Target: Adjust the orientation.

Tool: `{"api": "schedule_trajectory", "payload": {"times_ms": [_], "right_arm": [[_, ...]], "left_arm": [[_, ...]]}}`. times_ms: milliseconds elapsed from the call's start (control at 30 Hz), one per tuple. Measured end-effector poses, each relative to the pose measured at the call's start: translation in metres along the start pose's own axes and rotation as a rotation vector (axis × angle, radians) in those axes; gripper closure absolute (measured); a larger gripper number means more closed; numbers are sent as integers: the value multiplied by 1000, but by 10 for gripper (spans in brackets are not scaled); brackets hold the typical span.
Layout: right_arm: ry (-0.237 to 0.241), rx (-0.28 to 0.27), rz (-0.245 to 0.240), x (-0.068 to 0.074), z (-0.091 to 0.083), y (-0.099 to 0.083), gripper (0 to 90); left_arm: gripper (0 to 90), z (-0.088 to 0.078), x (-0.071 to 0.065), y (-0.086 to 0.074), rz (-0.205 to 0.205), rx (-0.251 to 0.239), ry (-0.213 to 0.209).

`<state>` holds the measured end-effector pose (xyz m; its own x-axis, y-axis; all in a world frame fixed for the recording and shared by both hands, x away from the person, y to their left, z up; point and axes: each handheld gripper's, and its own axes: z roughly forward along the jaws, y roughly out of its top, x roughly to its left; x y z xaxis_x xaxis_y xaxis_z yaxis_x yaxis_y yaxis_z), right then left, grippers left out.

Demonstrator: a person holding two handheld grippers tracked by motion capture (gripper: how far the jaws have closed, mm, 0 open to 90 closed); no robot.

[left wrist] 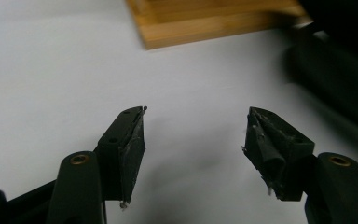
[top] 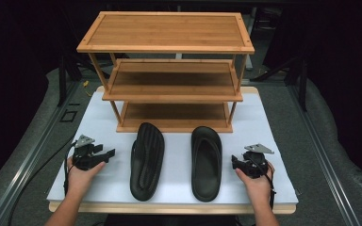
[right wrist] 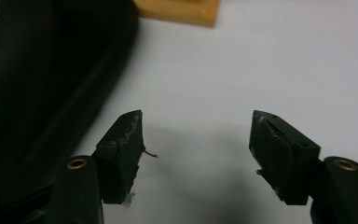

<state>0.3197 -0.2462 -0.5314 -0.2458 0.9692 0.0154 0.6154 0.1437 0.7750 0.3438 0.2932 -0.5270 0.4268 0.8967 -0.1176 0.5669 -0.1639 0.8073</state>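
While both slippers lie side by side before the wooden rack (top: 169, 84), your left gripper (top: 104, 154) and right gripper (top: 235, 162) stand spread, empty. The left slipper (top: 147, 160) and right slipper (top: 206, 162) look light and rubbery; pinch each by its side rim.

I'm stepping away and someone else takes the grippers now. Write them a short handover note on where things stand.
Left gripper: open, nothing between its fingers, low over the white table top, left of the sandals.
Right gripper: open, nothing held, low at the right of the sandals.
Left sandal: lies with its ribbed sole up, in front of the wooden rack.
Right sandal: lies footbed up, beside the other one, apart from it.
Done: nothing yet; neither sandal is gripped, and the shelves that show are bare.
Left: probably both sandals still go on the rack, one per gripper.
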Motion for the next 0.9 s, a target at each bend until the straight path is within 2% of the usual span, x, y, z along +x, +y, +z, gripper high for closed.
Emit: {"api": "schedule_trajectory", "payload": {"times_ms": [67,100,167,200,267,333,400,433,500,533,600,767,800,900], "right_arm": [[16,-28,-22,7,-11,4,366],[16,-28,-22,7,-11,4,366],[55,-54,-38,16,-24,9,382],[65,-66,-44,20,-28,10,392],[69,-69,-51,23,-32,9,397],[49,-94,-55,29,-42,5,408],[50,-111,-59,32,-43,0,421],[32,-125,-62,32,-43,-4,422],[33,-135,-50,32,-42,-7,425],[58,-142,-5,29,-41,-11,427],[59,-152,1,27,-40,-12,427],[52,-139,-1,27,-37,-14,430],[47,-124,-5,27,-35,-14,435],[39,-126,-8,28,-34,-15,436]], "left_arm": [[351,-3,-4,1,10,-5,-7],[351,-6,-9,3,15,-16,-13],[334,-14,-19,10,22,-48,-19],[315,-14,-19,10,22,-48,-19],[297,-17,-24,14,22,-47,-18],[267,-19,-29,9,6,-59,-32],[279,-19,-29,2,6,-59,-36],[311,-19,-28,-1,-5,-59,-46],[335,-18,-28,-2,-13,-54,-56],[340,-16,-27,-3,-4,-51,-59],[341,-15,-27,-4,-4,-51,-60],[356,-14,-30,-4,-3,-45,-63],[368,-13,-32,-5,10,-44,-57],[378,-12,-33,-6,17,-34,-59]]}}
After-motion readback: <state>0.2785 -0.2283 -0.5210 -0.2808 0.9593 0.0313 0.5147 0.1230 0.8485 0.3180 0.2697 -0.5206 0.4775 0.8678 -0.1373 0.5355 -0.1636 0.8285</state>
